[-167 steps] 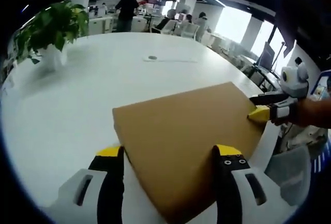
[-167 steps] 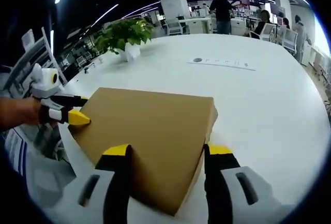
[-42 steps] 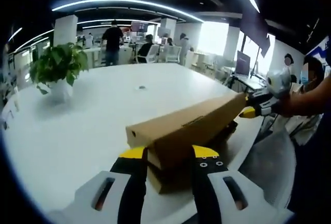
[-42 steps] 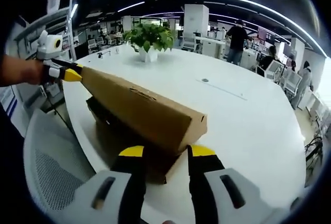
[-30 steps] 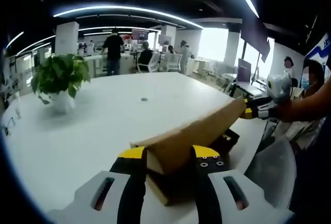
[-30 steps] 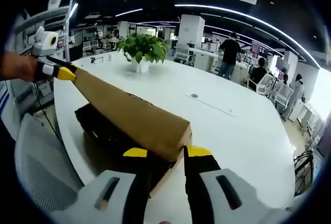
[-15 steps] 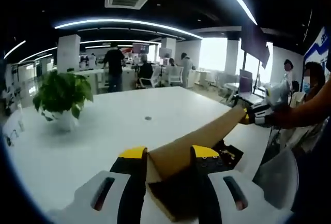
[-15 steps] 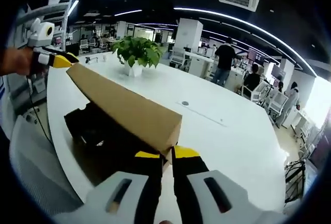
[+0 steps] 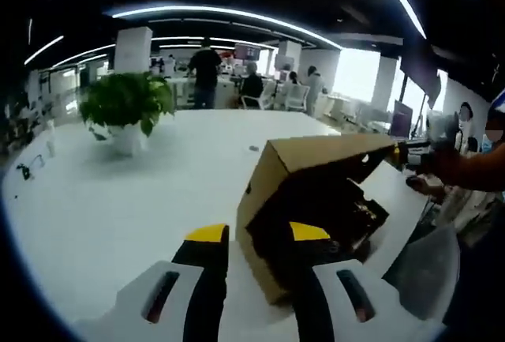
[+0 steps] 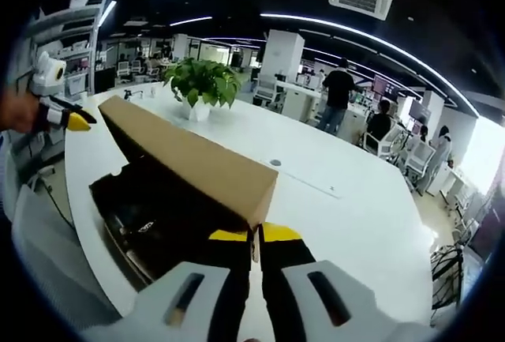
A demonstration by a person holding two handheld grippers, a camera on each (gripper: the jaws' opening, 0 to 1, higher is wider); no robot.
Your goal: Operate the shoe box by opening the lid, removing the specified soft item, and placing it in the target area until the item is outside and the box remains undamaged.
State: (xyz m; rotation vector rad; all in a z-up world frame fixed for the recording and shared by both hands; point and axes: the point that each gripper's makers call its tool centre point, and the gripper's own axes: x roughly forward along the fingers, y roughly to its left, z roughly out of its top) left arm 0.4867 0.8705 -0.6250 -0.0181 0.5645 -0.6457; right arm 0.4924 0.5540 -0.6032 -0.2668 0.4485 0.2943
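Note:
A brown cardboard shoe box [image 9: 260, 267] stands on the white table [image 9: 118, 200] with its lid [image 10: 189, 160] swung up on edge. Something black and soft [image 10: 158, 216] lies inside, also seen as dark contents [image 9: 347, 208] in the left gripper view. My right gripper [image 10: 254, 235] is shut on the lid's near corner; it shows as the right gripper [image 9: 410, 154] at the lid's far end. My left gripper [image 9: 258, 233] has its jaws partly apart, the box corner beyond them. In the right gripper view the left gripper [image 10: 77, 121] hangs just off the lid's far corner, not touching.
A potted plant [image 9: 126, 109] stands further back on the table, and a small round disc [image 10: 274, 163] lies mid-table. The box sits by the table edge, with a mesh chair [image 9: 426, 279] beside it. People sit and stand at distant desks.
The lid has swung from a slant to nearly upright, baring the black contents. My left gripper has come off the lid corner and dropped slightly. The right stays clamped.

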